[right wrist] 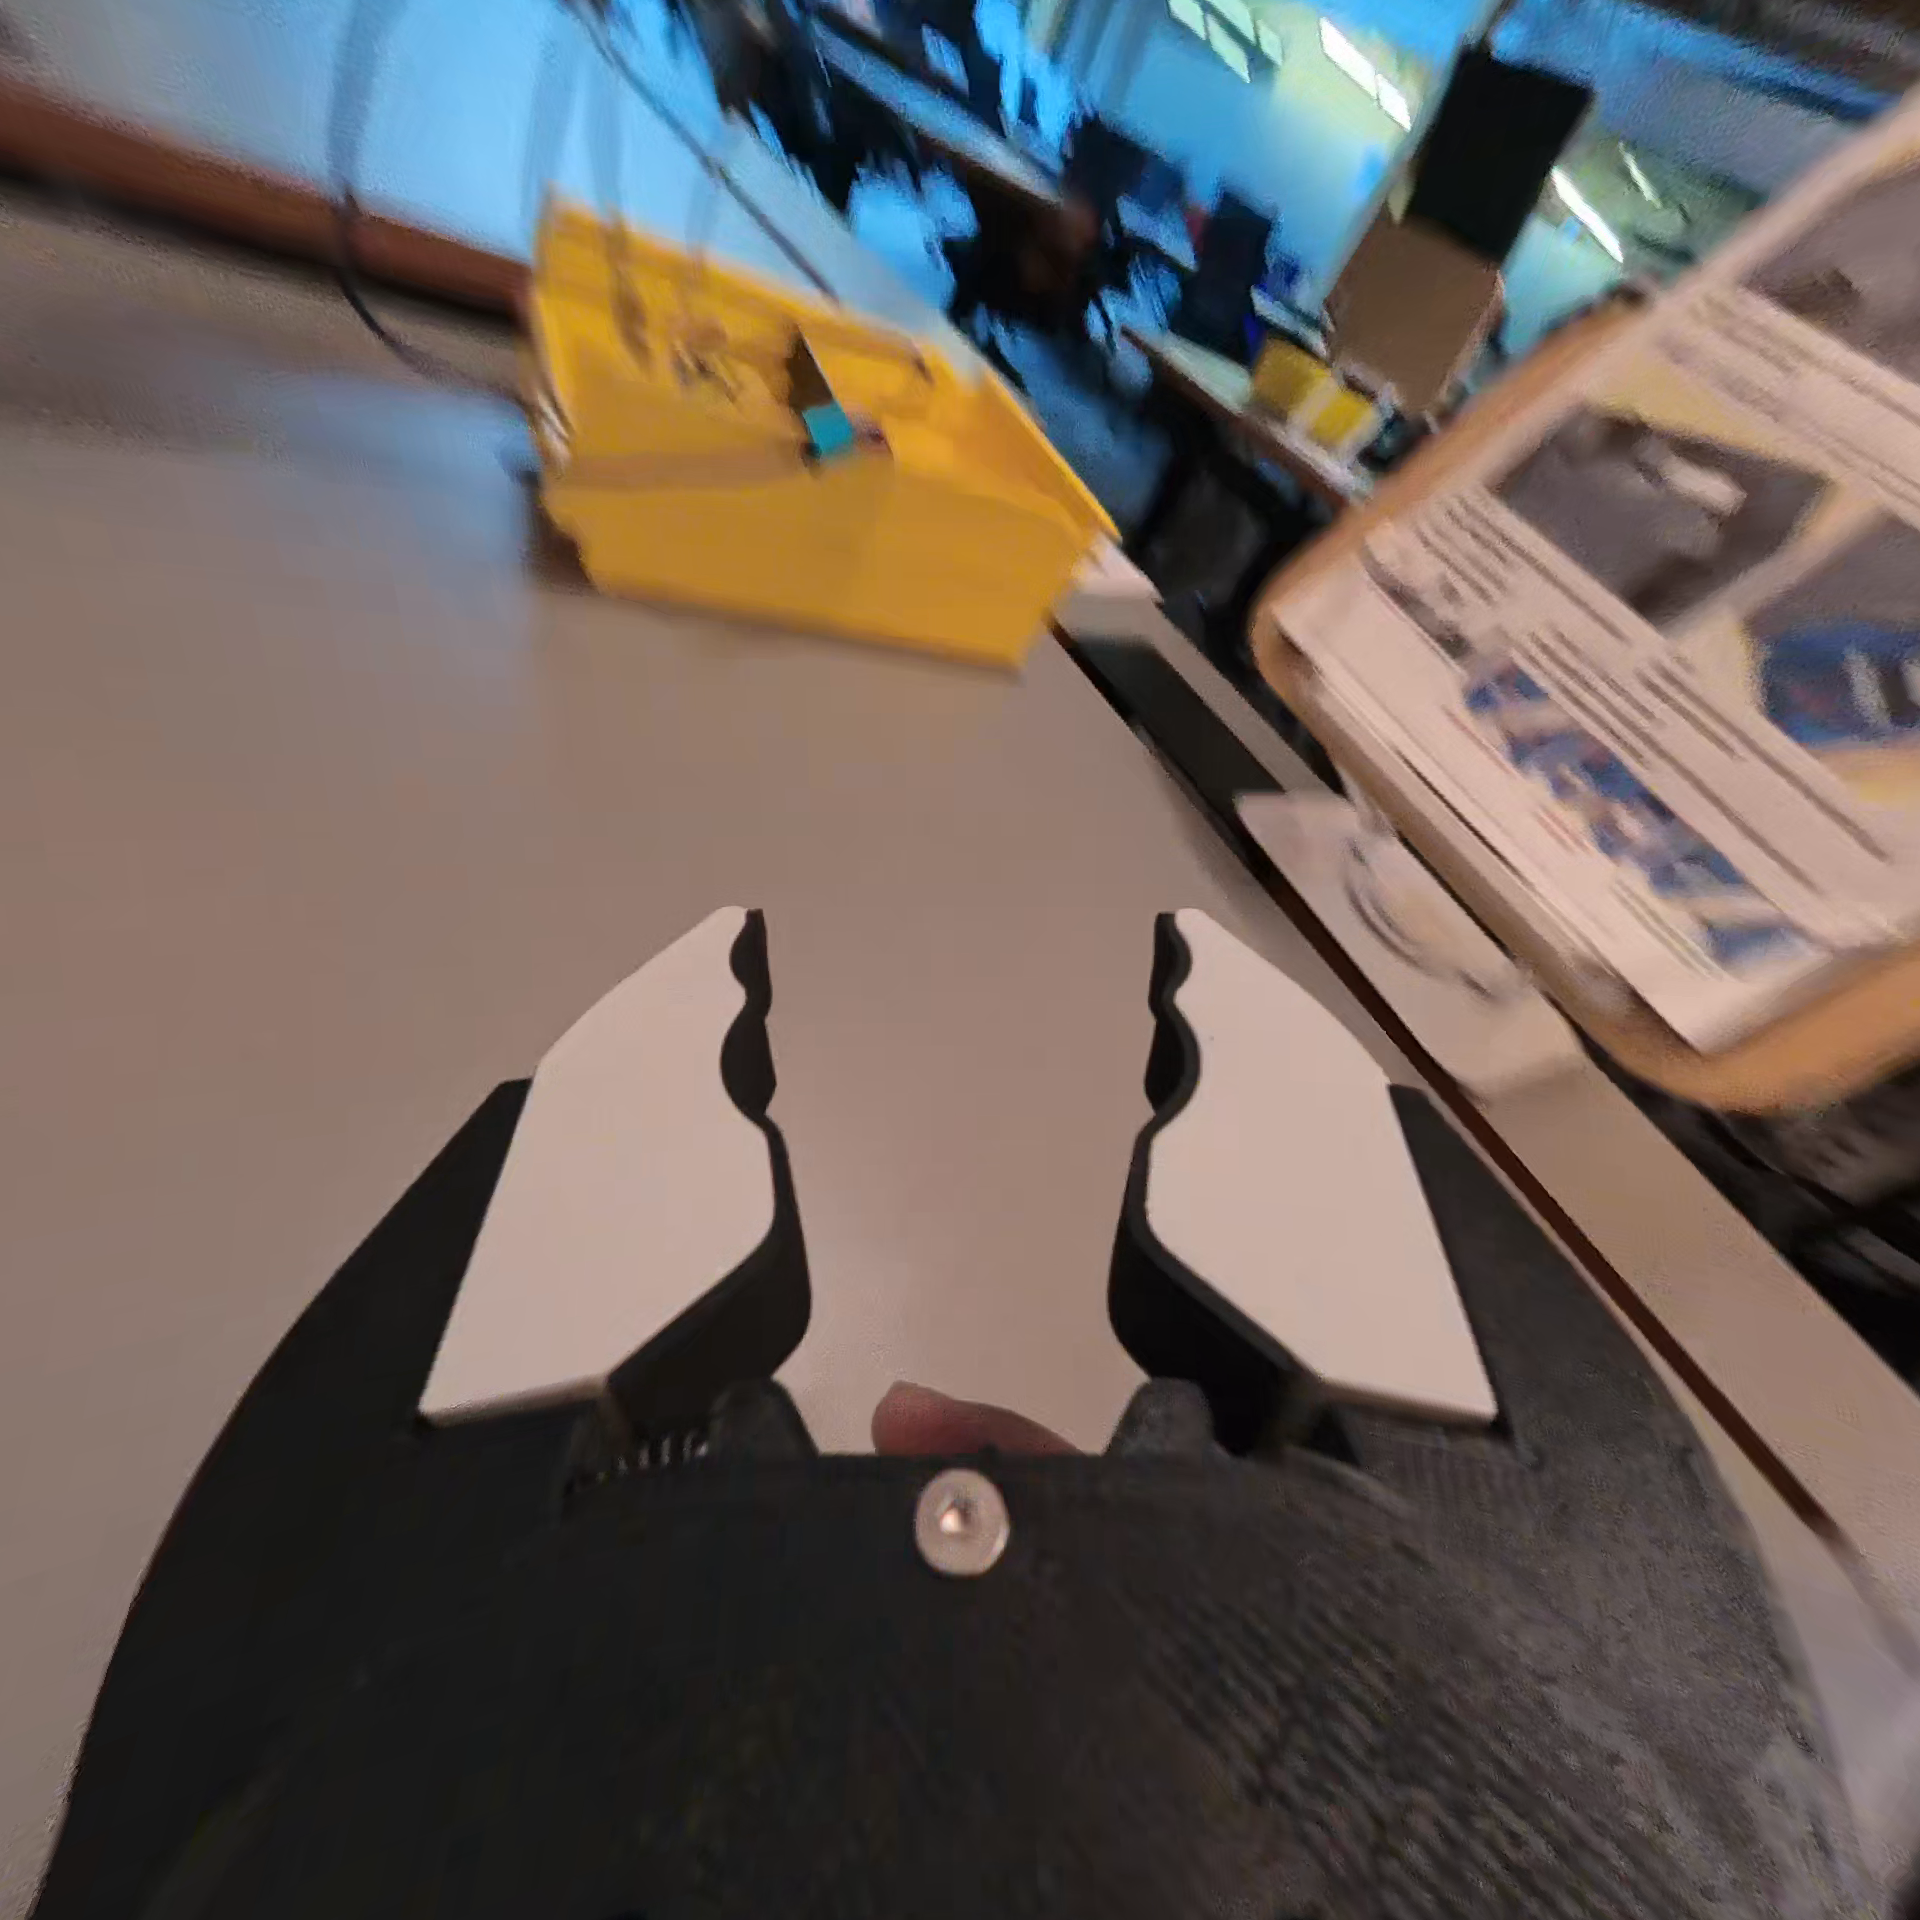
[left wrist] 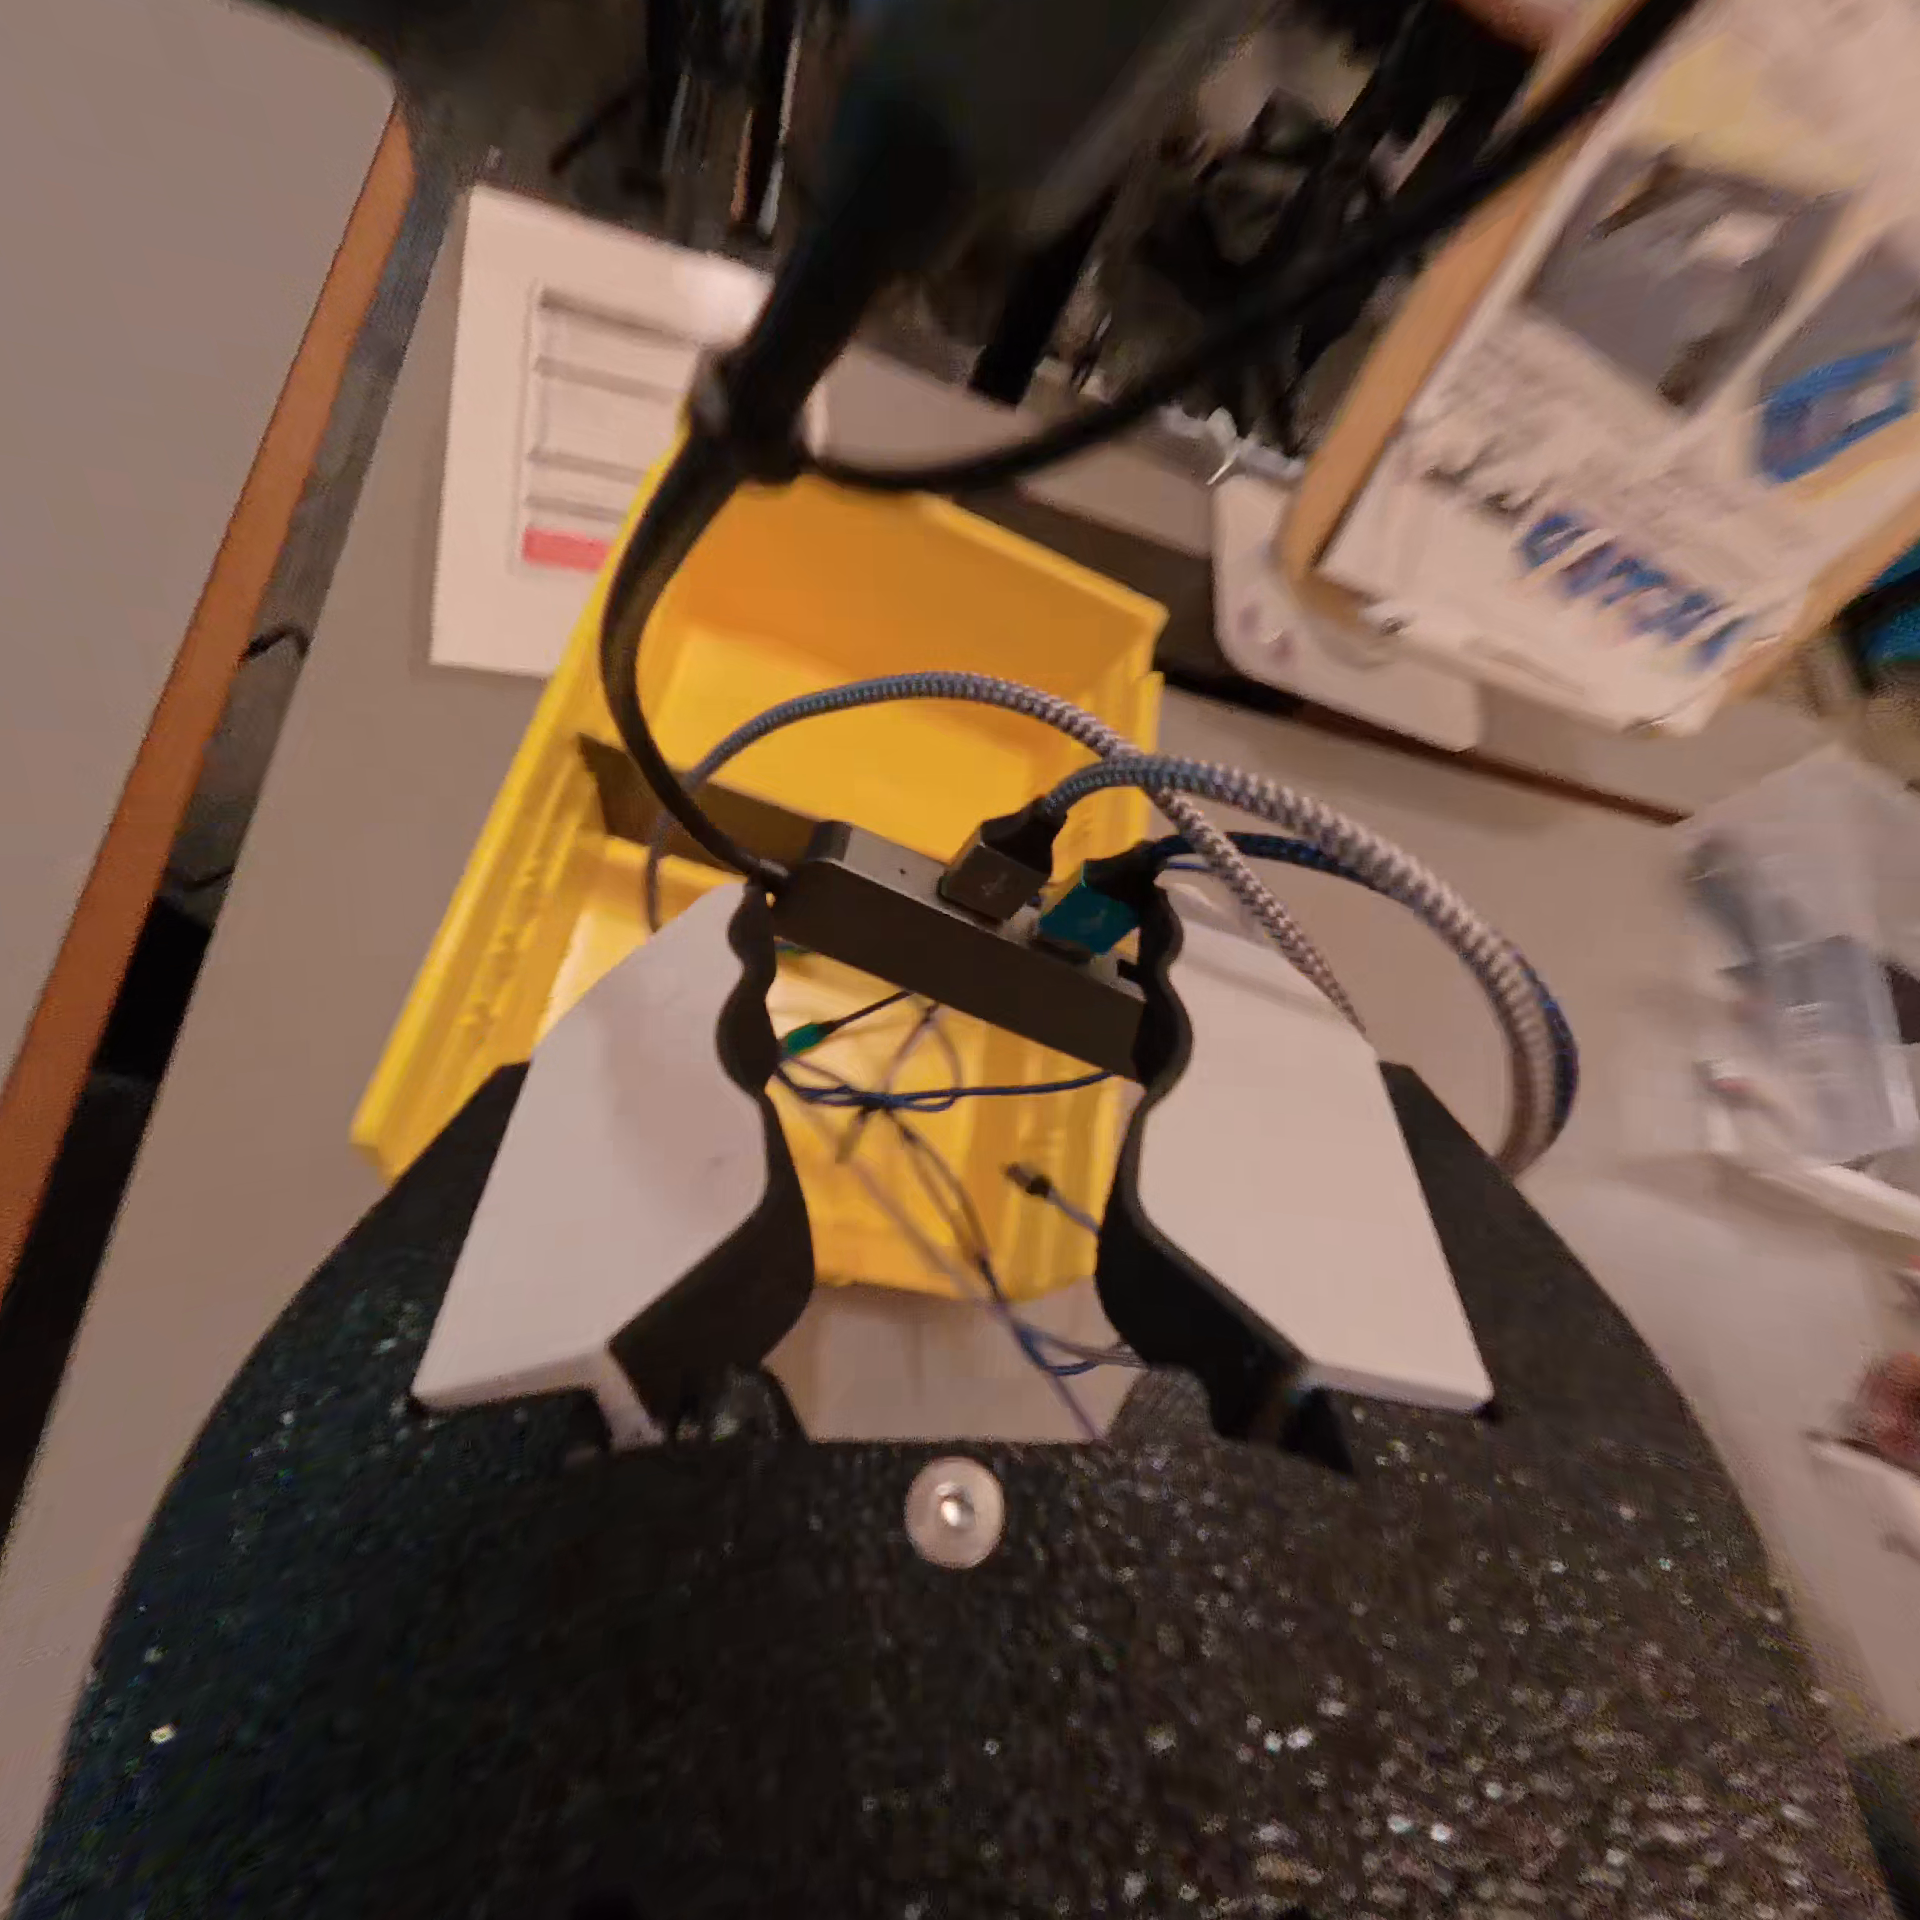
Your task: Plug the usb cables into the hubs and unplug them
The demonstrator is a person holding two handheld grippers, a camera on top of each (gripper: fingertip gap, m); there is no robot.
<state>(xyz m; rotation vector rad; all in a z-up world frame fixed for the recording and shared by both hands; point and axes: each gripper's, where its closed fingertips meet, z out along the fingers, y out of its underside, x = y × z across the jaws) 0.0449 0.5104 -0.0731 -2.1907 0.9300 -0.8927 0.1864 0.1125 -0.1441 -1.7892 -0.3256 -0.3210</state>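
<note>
dark grey metal, slim and bar-shaped, the usb hub (left wrist: 935, 945) sits clamped crosswise between the fingertips of the left gripper (left wrist: 951, 977), held up above the yellow bin (left wrist: 904, 665) on the grey table (left wrist: 260, 935). two plugs are seated in its upper face: a grey plug (left wrist: 992, 868) on a grey braided cable (left wrist: 1247, 810) and, just beside it, a teal plug (left wrist: 1086, 914) on a blue braided cable (left wrist: 1548, 1049), while the hub's own black lead (left wrist: 649, 665) arcs up and away from its far end. the right gripper (right wrist: 961, 997) hangs over bare table with its jaws apart and nothing between them, well away from the bin. the hub looks light and rigid, its smooth shell likely to twist in a narrow grip, so clamping it across its length as here seems sound. the cables are soft and springy and would give under a pull; the stiff plug housings look like the right place to take hold, pulling straight along the port. both views are blurred, so fine detail of the ports cannot be told.
</note>
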